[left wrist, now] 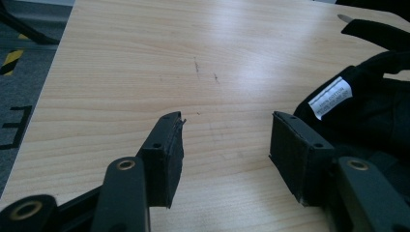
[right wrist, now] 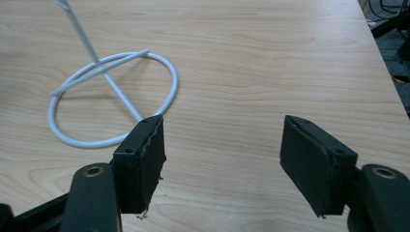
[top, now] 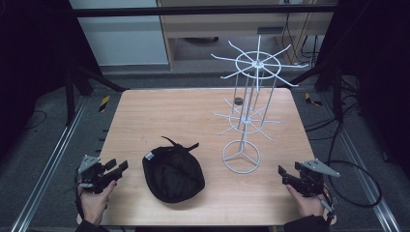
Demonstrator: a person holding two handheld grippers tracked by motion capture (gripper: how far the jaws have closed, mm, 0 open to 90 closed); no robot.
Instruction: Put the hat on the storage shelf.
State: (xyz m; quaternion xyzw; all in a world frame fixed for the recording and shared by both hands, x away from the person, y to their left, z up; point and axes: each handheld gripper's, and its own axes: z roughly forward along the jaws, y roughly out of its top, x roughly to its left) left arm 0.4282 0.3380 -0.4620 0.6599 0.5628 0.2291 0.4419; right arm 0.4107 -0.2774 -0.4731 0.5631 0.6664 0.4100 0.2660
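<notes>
Lying on the desk (top: 145, 111), just right of the left gripper (top: 117, 168) and not touching it: black cap (top: 172, 172), straps trailing away from the person. Showing up close in the left gripper view: white label (left wrist: 329, 97) on the cap's edge, beside the right-hand jaw. Standing ahead and left of the right gripper (top: 282, 171): white wire rack (top: 246, 111), ring base (right wrist: 111, 96) lying close in the right gripper view. Both grippers gaping wide, holding nothing.

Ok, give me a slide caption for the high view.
Black cap lies on the wooden table beside a white wire rack; left tool and right tool open, holding nothing.
</notes>
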